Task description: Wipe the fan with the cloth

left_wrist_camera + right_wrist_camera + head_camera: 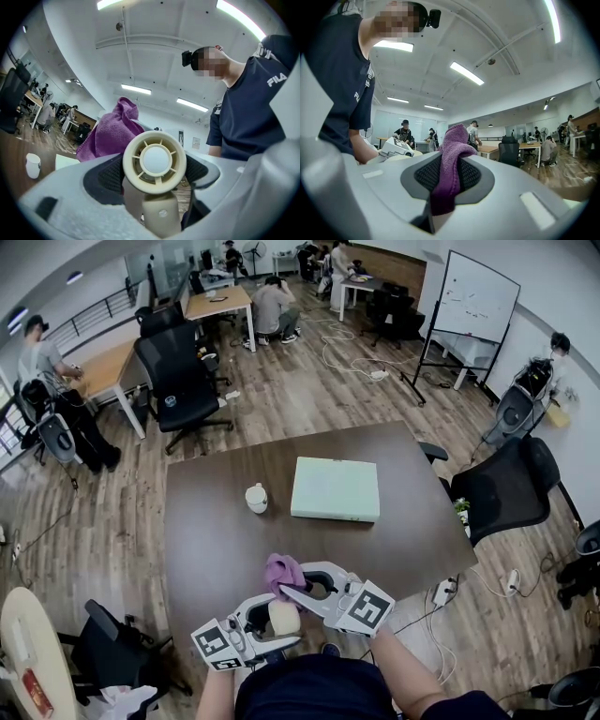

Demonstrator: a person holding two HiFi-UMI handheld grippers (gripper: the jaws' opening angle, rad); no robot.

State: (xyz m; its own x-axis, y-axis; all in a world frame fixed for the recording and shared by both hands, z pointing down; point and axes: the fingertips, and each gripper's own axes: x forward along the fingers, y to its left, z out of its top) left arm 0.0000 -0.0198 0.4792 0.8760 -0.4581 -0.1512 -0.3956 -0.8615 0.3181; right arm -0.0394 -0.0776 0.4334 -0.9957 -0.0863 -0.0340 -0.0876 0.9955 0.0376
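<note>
Near table (225, 540) edge, level: left claw (281, 618) clamps fan (155, 160), right claw (292, 589) cloth (283, 570).

Left claw (278, 619) sits low, close in front of the body, jaws spread wide and clamped on the fan (154, 160). Right claw (289, 591) is just beside it, angled inward, jaws nearly together and pinching the cloth (451, 159). The two tips almost meet. Both forearms reach in from below, elbows out.

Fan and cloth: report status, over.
Left tool shut on fan. Right tool shut on purple cloth, close beside fan, contact unclear. Nothing between them.
</note>
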